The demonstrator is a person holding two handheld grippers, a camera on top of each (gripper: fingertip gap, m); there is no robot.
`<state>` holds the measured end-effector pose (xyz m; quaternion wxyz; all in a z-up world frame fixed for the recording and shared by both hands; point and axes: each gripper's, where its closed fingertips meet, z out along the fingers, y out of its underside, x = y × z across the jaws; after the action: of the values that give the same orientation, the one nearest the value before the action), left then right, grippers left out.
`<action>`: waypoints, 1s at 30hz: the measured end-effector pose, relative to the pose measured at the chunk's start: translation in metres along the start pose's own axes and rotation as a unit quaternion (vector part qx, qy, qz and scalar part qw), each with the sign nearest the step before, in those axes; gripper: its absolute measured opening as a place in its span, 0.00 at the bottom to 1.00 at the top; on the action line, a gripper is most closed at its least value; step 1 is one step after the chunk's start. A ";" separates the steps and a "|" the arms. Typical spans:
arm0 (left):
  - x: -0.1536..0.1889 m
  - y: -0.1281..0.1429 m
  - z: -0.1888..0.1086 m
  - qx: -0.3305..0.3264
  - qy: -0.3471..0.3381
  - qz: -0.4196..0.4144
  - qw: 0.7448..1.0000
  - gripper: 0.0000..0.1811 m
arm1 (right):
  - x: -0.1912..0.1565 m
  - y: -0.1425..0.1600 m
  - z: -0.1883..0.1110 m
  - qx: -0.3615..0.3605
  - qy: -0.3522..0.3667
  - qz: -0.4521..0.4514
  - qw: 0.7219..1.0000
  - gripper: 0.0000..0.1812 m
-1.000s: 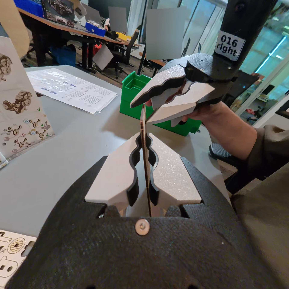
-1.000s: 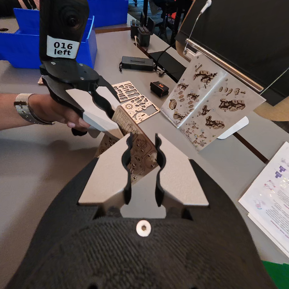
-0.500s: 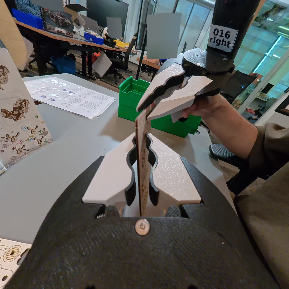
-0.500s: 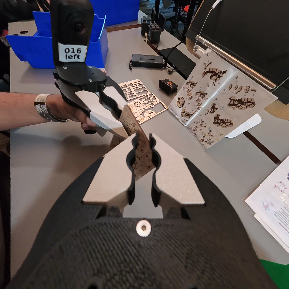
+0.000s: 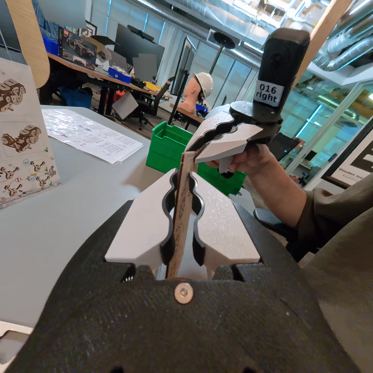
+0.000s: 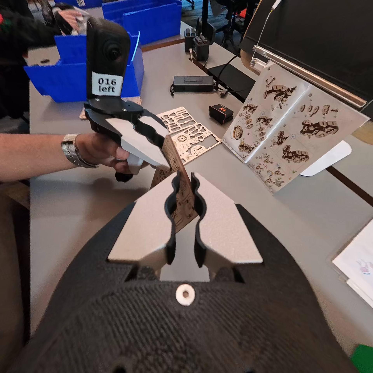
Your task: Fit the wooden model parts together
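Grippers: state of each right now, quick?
Left gripper: shut on the wooden sheet, edge-on between its fingers.
Right gripper: shut on the same wooden sheet, at its far end.

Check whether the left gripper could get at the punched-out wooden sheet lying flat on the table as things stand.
Probably not yet. The left gripper is shut on the wooden parts sheet that the right gripper also grips, though the flat punched-out sheet lies uncovered just beyond.

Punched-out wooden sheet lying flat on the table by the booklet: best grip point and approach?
Take the punched-out sheet by its solid outer border at the near corner, coming in low from the table's open side with the jaws across its thickness. It lies flat and thin, and the cut-out interior is only thin webs that would likely snap.
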<state>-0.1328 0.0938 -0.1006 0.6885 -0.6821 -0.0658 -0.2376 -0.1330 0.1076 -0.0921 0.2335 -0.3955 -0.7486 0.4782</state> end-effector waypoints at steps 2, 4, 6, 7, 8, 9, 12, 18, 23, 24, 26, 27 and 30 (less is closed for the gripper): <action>0.003 -0.001 0.000 0.002 0.015 -0.012 1.000 0.02 | 0.001 -0.001 0.000 0.005 -0.004 0.011 1.000 0.05; 0.007 -0.001 0.000 0.002 0.029 -0.019 0.999 0.00 | 0.001 -0.002 -0.001 0.008 -0.007 0.019 1.000 0.06; 0.008 -0.002 0.000 0.003 0.033 -0.021 0.999 0.00 | 0.002 -0.002 -0.002 0.013 -0.013 0.032 0.999 0.07; 0.009 -0.003 0.000 0.003 0.035 -0.022 0.999 0.00 | 0.002 -0.003 -0.002 0.016 -0.015 0.039 0.999 0.07; 0.009 -0.003 -0.001 0.002 0.035 -0.022 0.999 0.00 | 0.003 -0.005 -0.003 0.022 -0.017 0.046 0.999 0.07; 0.008 -0.004 -0.002 0.003 0.033 -0.022 0.999 0.00 | 0.004 -0.007 -0.005 0.030 -0.020 0.055 0.998 0.08; 0.006 -0.005 -0.003 0.002 0.028 -0.018 0.999 0.00 | 0.005 -0.014 -0.010 0.052 -0.036 0.086 0.994 0.09; 0.006 -0.002 -0.001 -0.016 0.002 0.035 0.999 0.00 | 0.005 -0.003 -0.005 0.025 -0.043 0.104 0.993 0.13; 0.009 -0.002 0.002 -0.023 -0.011 0.059 0.998 0.00 | 0.006 0.005 0.002 0.008 -0.038 0.110 0.993 0.13; 0.009 -0.002 0.001 -0.024 -0.010 0.059 0.998 0.00 | 0.005 0.004 0.001 0.009 -0.041 0.113 0.993 0.13; 0.009 -0.002 0.001 -0.024 -0.010 0.057 0.998 0.00 | 0.005 0.004 0.001 0.011 -0.044 0.115 0.992 0.12; 0.009 -0.002 0.001 -0.023 -0.010 0.057 0.998 0.00 | 0.005 0.004 0.001 0.012 -0.043 0.114 0.992 0.12; 0.008 -0.003 0.002 -0.019 -0.017 0.056 0.998 0.00 | 0.006 0.004 0.002 0.012 -0.034 0.107 0.994 0.12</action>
<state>-0.1267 0.0936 -0.0950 0.6865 -0.7014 -0.0345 -0.1886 -0.1363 0.1123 -0.0971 0.1603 -0.4538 -0.7041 0.5221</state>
